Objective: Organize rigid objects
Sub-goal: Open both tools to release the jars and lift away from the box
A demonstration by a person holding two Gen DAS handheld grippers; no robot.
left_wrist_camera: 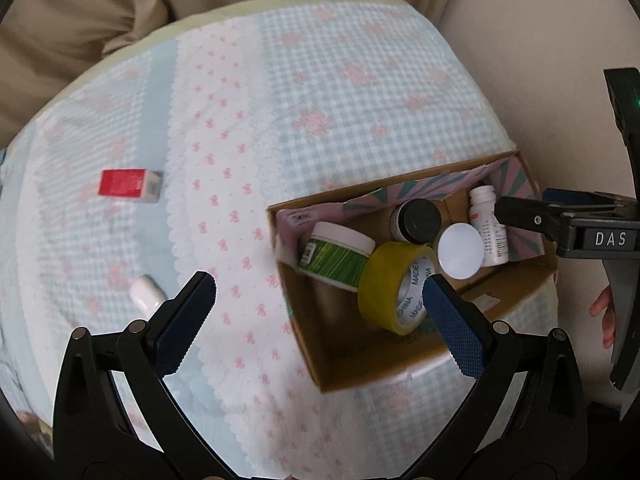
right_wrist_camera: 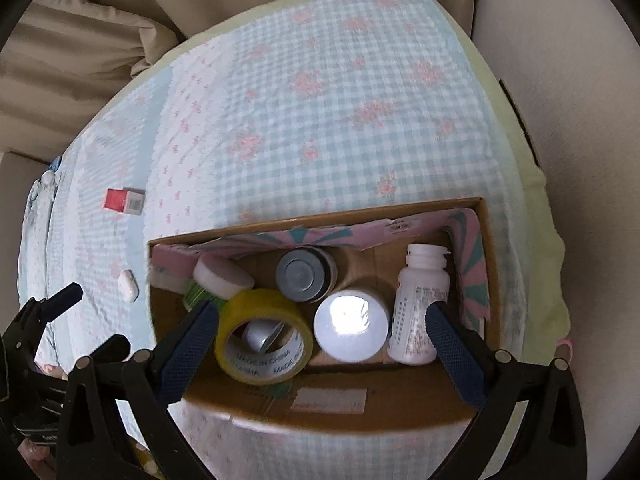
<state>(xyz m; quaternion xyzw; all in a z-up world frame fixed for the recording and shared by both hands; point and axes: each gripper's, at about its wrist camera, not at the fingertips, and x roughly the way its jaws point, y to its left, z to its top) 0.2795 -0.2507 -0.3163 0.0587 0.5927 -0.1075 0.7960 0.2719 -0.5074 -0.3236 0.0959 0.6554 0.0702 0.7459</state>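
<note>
Meanwhile both the left gripper [left_wrist_camera: 320, 296] and right gripper [right_wrist_camera: 322, 328] hang spread and empty; tape roll [right_wrist_camera: 262, 338] and bottles sit inside the cardboard box [right_wrist_camera: 490, 240], red box [left_wrist_camera: 130, 185] on the bedspread [left_wrist_camera: 320, 100].

Both wrist views look down at the cardboard box [left_wrist_camera: 320, 364] [right_wrist_camera: 490, 264], lower right in the left view, lower centre and nearer in the right.

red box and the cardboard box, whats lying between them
Only bare patterned bedsheet lies between the red box and the cardboard box, clearest in the left wrist view.
</note>
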